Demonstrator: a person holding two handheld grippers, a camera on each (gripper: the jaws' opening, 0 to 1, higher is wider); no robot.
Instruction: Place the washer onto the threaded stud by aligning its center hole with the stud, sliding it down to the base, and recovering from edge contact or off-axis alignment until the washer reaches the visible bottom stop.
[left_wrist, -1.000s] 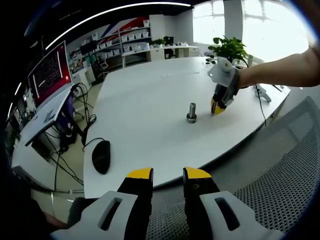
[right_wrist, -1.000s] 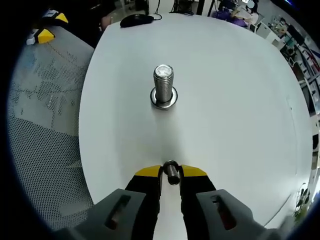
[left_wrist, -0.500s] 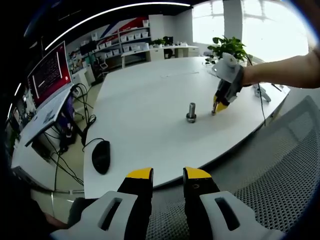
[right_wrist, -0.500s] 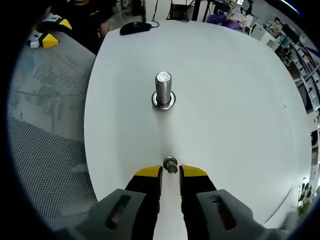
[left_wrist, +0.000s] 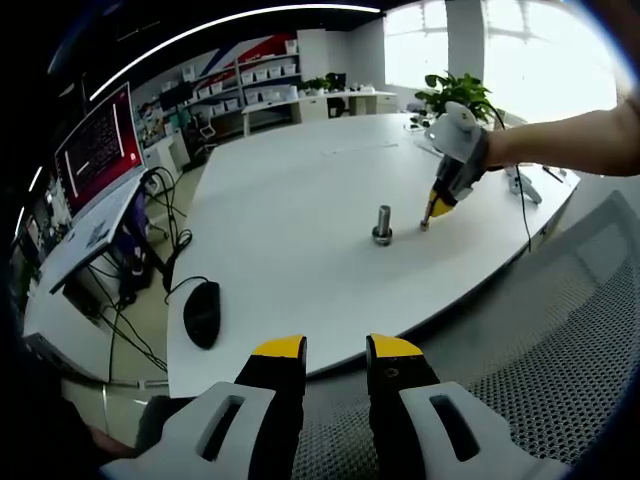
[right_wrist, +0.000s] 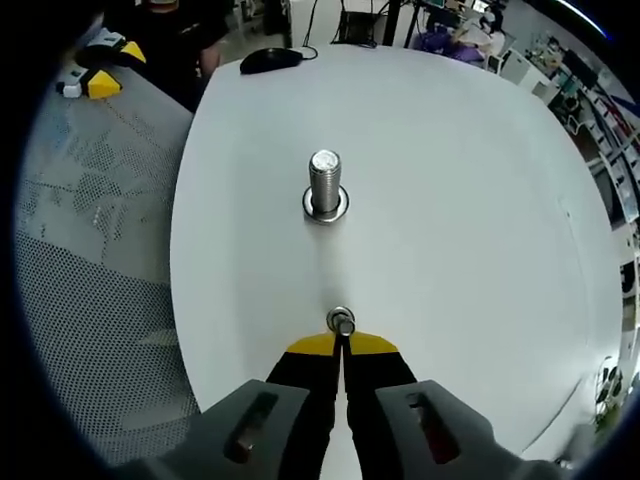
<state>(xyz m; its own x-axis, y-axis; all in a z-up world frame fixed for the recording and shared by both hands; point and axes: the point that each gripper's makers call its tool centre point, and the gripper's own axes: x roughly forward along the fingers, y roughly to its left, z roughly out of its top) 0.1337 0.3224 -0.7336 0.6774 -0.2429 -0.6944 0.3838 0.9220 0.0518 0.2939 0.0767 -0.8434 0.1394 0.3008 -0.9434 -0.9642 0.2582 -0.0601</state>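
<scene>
A short threaded steel stud (right_wrist: 325, 185) stands upright on a white table (right_wrist: 470, 200), with a metal ring around its base. My right gripper (right_wrist: 342, 345) is shut, and the small washer (right_wrist: 340, 321) sticks out from its yellow tips, well short of the stud and low over the table. In the left gripper view the stud (left_wrist: 383, 223) is mid-table and the right gripper (left_wrist: 428, 218) points down just to its right. My left gripper (left_wrist: 335, 350) is open, holds nothing, and hovers off the table's near edge.
A black mouse (left_wrist: 202, 312) lies near the table's front left corner. A grey mesh chair (left_wrist: 520, 330) stands between the left gripper and the table. A potted plant (left_wrist: 460, 95) and a cable sit at the far side; a red screen (left_wrist: 100, 140) is off to the left.
The right gripper's jaws have gone from open around the washer to shut, with the washer now at their tips. That gripper has tilted and drawn back slightly. The left gripper has not moved.
</scene>
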